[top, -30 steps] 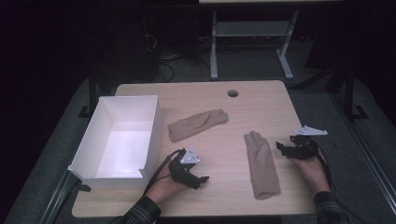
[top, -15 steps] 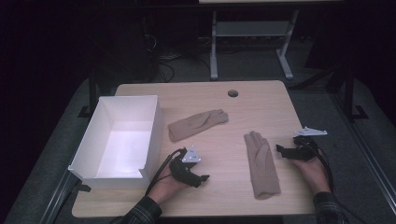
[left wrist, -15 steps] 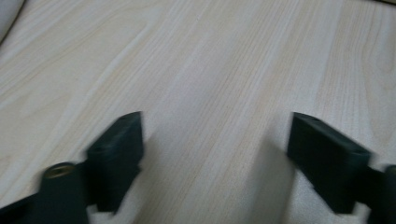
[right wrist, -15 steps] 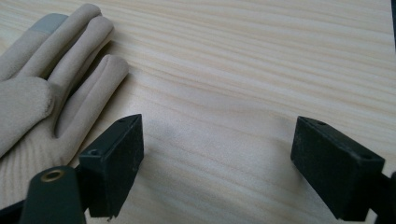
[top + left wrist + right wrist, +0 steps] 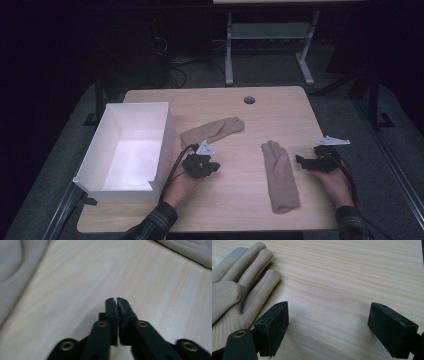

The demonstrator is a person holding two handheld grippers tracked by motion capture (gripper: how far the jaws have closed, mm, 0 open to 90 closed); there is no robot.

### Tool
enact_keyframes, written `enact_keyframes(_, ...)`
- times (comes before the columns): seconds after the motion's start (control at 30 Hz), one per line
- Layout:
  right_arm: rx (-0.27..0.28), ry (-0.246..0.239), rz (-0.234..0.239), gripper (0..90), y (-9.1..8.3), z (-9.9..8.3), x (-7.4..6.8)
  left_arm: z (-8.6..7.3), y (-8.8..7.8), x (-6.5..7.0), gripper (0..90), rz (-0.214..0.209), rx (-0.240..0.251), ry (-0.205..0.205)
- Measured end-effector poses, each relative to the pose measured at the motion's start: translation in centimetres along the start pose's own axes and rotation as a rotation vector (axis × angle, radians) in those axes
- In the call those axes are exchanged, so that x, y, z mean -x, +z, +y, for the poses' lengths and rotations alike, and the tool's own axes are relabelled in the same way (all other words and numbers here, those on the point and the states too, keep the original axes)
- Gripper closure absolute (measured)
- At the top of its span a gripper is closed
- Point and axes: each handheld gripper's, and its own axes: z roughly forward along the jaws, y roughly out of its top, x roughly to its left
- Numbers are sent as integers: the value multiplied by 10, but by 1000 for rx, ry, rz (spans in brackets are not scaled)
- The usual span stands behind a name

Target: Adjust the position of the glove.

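Just beyond your left claw (image 5: 214,167), pressed together on nothing, lies one tan glove (image 5: 212,131), the other glove (image 5: 278,172) beside your spread right claw (image 5: 300,160) (still approaching): spread, then pinch.

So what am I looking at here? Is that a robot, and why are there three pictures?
No robot: a person sits at a wooden table with a hand-held two-jaw gripper in each hand. The high view looks down from above; the other two come from small cameras riding on the grippers, looking along their black jaws. On the table lie two beige gloves, a far glove and a near glove, plus a white box at the left. The left gripper has just been closing and is shut with nothing between its jaws. The right gripper is open beside the near glove, holding nothing.
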Motion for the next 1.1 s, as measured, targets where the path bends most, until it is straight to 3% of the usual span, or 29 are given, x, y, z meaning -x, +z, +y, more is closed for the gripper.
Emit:
enact_keyframes(0.23, 0, 0, 0, 167, 0, 0, 0, 24, 5, -21, 894, 80, 16, -19)
enact_keyframes(0.47, 0, 0, 0, 167, 0, 0, 0, 32, 15, -44, 895, 119, 50, -48)
enact_keyframes(0.57, -1, -1, 3, 167, 0, 0, 0, 37, 24, -58, 894, 159, 41, -57)
enact_keyframes(0.67, -2, -1, 3, 167, 0, 0, 0, 39, 30, -63, 894, 168, 43, -70)
enact_keyframes(0.9, -1, -1, 4, 167, 0, 0, 0, 36, 47, -78, 894, 231, -3, -82)
enact_keyframes(1.1, -1, -2, 4, 167, 0, 0, 0, 34, 50, -81, 896, 219, 1, -103)
